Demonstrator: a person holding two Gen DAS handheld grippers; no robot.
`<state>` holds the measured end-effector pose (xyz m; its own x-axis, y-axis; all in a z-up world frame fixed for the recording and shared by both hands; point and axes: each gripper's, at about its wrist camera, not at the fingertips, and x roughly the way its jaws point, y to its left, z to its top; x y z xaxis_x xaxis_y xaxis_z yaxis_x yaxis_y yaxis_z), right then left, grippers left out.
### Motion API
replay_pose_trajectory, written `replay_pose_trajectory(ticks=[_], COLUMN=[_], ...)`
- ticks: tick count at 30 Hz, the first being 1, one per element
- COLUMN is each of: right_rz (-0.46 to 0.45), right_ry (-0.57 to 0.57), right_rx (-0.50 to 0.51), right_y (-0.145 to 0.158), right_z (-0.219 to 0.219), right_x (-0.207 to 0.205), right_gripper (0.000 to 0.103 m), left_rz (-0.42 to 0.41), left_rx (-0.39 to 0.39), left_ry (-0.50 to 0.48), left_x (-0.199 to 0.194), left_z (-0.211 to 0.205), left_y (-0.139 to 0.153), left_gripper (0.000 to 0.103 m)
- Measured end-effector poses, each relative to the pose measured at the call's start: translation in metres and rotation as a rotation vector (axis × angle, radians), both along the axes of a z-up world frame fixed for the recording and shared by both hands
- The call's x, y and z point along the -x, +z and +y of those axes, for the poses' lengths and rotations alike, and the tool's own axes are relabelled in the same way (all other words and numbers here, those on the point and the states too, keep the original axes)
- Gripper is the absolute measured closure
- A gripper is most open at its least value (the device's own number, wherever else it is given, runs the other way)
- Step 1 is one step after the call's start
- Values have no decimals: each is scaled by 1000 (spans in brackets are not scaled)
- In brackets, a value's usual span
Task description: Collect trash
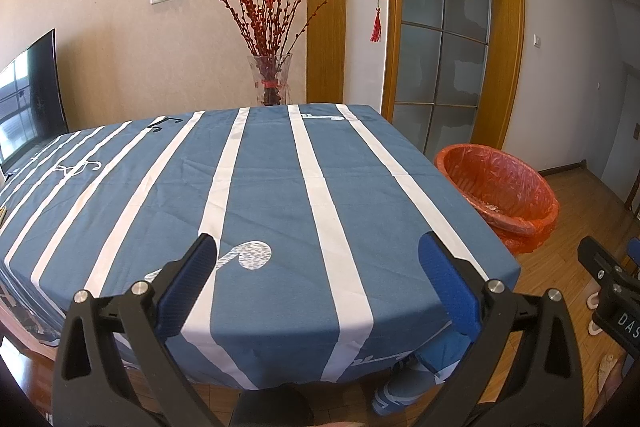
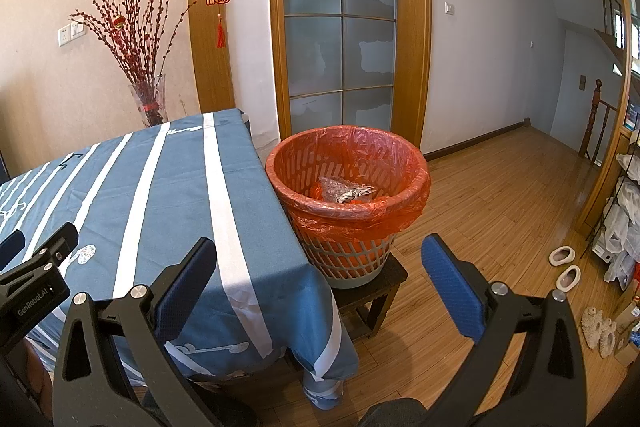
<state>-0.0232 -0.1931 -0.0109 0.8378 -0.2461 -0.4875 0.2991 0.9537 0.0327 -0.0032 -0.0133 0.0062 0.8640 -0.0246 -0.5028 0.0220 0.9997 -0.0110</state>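
Both my left gripper (image 1: 316, 267) and right gripper (image 2: 318, 269) stand wide apart, empty. Crinkled clear plastic wrapper (image 2: 346, 191) lies in the red-lined basket bin (image 2: 404, 205), ahead between my right fingers (image 2: 450, 287): probably light, soft, slippery; pinch a fold.

A matt blue-and-white striped cloth (image 2: 168, 187) covers the surface. A glossy, crinkled orange plastic liner (image 2: 360, 215) lines the grey slotted plastic basket (image 2: 352, 259), above polished wood floorboards (image 2: 500, 207).
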Motion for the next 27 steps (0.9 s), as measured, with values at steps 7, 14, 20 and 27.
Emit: replay_pose_trajectory(ticks=[7,14,20,27], right_rz=[0,2,3,3], right_ry=[1,1,1,2], right_rx=[0,-1,-2,-2], right_y=[0,-1,-1,-1], right_z=[-1,0,1,1], right_x=[0,0,0,0], right_gripper=[2,2,2,2], left_rz=[2,7,7,7], left_rx=[1,0,0,0], left_ry=[1,2,2,3], left_x=[-1,-1,-1,-1], left_z=[1,-1,-2,-1], left_y=[0,-3,-4,-3], left_gripper=[4,4,4,4])
